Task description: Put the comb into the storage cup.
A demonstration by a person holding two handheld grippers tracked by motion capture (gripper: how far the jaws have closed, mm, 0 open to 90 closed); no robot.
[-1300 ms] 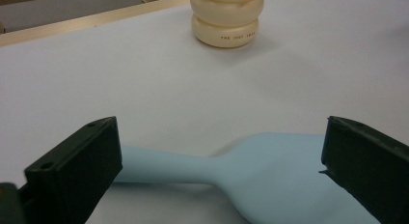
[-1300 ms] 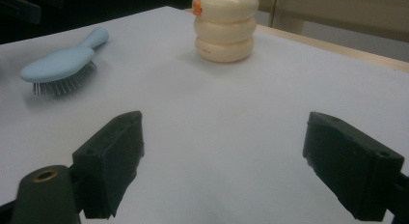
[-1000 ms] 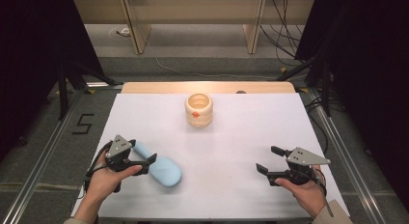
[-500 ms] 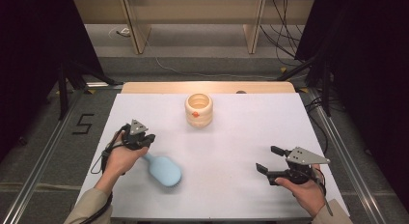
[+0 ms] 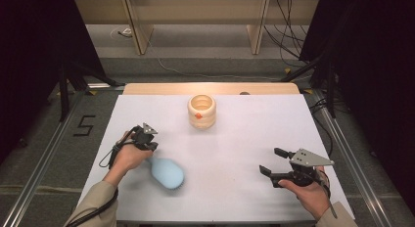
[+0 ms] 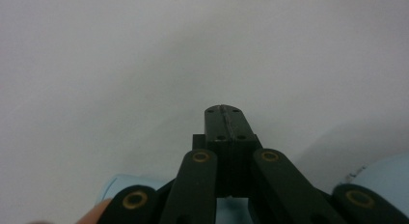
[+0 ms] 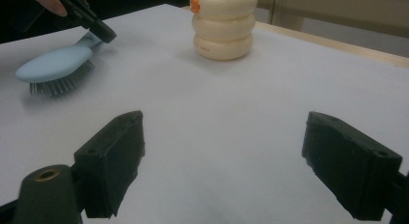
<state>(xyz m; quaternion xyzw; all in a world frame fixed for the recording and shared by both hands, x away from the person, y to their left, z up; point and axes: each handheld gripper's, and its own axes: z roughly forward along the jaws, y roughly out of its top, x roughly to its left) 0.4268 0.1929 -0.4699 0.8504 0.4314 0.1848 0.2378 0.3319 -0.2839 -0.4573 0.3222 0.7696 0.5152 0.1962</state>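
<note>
Both tools are mine, one in each hand. My right tool point(image 5: 272, 161) hovers low over the near right part of the table point(image 5: 254, 134), its jaws spread wide with nothing between them. My left tool point(image 5: 146, 142) sits over the near left part, tips pointing down, jaws pressed flat together. From the right tool view they seem to pinch the handle end of the brush point(image 5: 166, 172), but the left tool view shows no handle between the closed tips, so I cannot tell whether I truly hold it.

One pale blue brush lies bristles down on the table, its long axis running from the handle under my left tool toward the near right, with the broad head nearest me.

Farther off, one cream ribbed pot point(image 5: 201, 111) with an orange spot stands upright at the table's far middle. White table, a wooden strip along its far edge, grey floor, cables and wooden legs beyond.
</note>
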